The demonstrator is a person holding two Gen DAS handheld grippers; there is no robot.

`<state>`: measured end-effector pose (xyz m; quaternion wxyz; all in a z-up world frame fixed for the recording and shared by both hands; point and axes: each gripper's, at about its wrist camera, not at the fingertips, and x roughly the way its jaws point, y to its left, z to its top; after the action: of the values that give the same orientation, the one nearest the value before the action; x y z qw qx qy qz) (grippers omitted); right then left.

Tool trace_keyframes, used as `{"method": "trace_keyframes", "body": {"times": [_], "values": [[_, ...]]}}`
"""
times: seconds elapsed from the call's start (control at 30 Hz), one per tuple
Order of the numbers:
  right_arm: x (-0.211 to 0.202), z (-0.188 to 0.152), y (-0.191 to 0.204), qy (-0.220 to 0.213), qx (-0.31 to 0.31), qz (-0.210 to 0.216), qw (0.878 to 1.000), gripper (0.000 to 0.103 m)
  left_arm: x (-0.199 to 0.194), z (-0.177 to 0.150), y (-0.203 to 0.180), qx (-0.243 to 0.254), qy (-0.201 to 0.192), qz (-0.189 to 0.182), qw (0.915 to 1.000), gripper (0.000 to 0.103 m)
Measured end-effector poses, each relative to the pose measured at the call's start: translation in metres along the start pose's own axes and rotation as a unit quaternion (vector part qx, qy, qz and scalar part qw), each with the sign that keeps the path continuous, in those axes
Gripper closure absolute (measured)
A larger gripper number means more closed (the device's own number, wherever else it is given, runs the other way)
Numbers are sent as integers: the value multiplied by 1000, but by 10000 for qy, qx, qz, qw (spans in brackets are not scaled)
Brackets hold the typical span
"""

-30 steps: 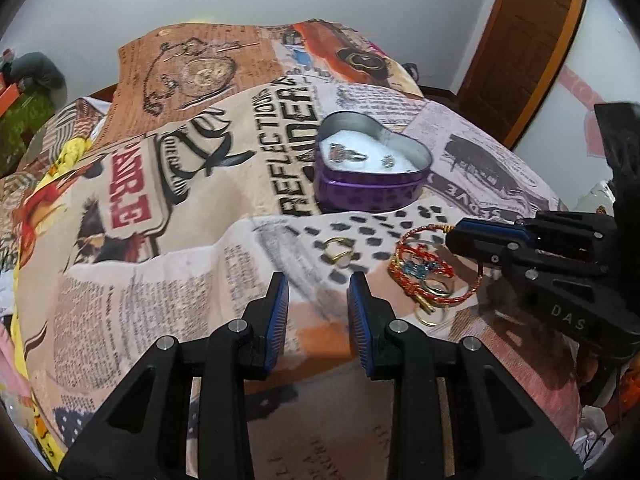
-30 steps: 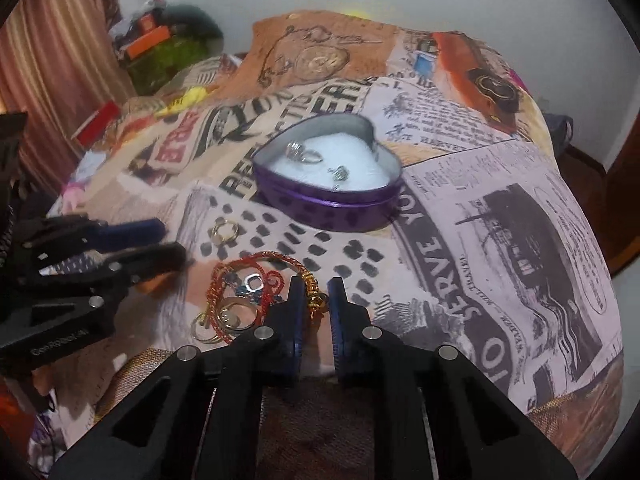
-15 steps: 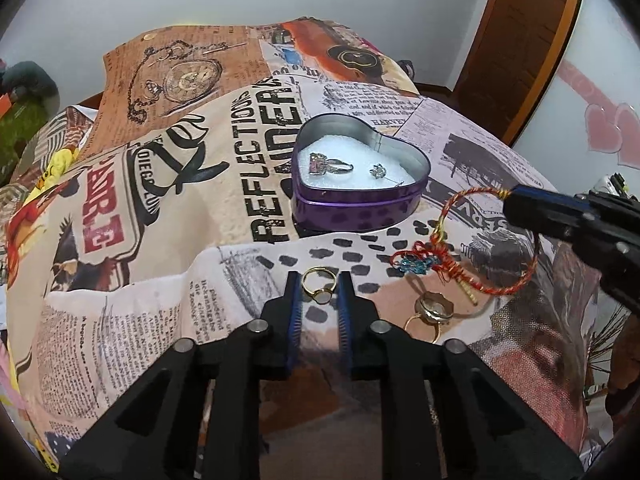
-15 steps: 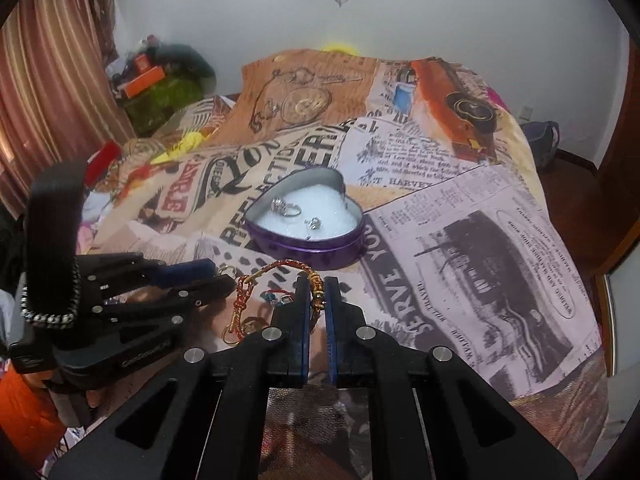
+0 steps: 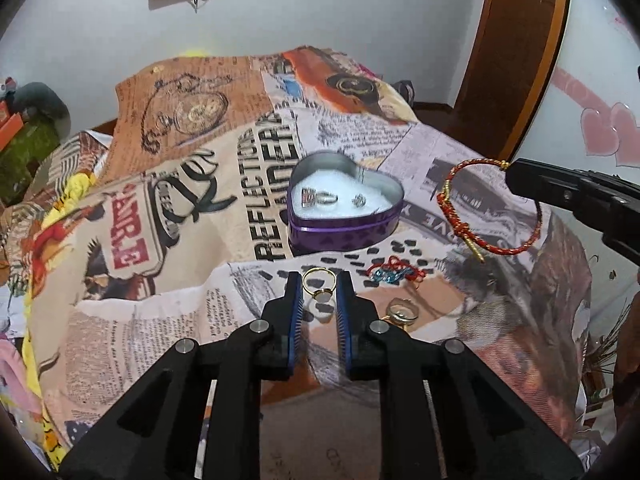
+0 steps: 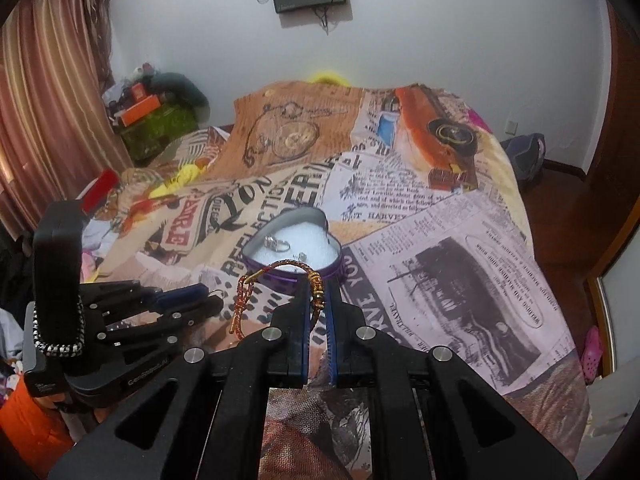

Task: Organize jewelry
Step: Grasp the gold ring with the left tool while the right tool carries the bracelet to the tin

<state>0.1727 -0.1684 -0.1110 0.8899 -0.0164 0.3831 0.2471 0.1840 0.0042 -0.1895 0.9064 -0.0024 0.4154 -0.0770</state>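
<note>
A purple heart-shaped tin point(image 5: 390, 216) point(image 6: 256, 265) with white lining sits on the printed bedspread and holds a silver ring point(image 5: 318, 197) and a small stud point(image 5: 359, 201). My left gripper point(image 5: 319, 289) is shut on a gold ring point(image 5: 318, 286), lifted a little above the cloth. My right gripper point(image 6: 318, 294) is shut on a red and gold cord bracelet point(image 5: 486, 216) point(image 6: 276, 284) and holds it in the air beside the tin. A red and blue charm point(image 5: 390, 273) and another gold ring point(image 5: 402, 312) lie on the cloth.
The bedspread point(image 5: 180, 208) covers a bed that drops off on all sides. A wooden door point(image 5: 516, 52) stands at the right, clutter point(image 6: 156, 116) and a curtain point(image 6: 44, 92) at the left. The left gripper also shows in the right wrist view point(image 6: 192, 300).
Both grippers have risen from the bed. The right one closed on the bracelet and lifted it clear of the charm. The left one closed on the gold ring and picked it up.
</note>
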Motion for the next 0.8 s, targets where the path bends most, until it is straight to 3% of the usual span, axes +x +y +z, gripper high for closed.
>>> {"method": "trace_keyframes", "body": {"times": [0.33, 0.8], "values": [[-7, 10, -1, -242, 43, -124, 9996, 97, -28, 12, 0, -8, -398, 122, 9991, 87], [1, 35, -8, -447, 154, -107, 9988, 97, -29, 43, 9, -128, -684, 50, 9976, 87]]}}
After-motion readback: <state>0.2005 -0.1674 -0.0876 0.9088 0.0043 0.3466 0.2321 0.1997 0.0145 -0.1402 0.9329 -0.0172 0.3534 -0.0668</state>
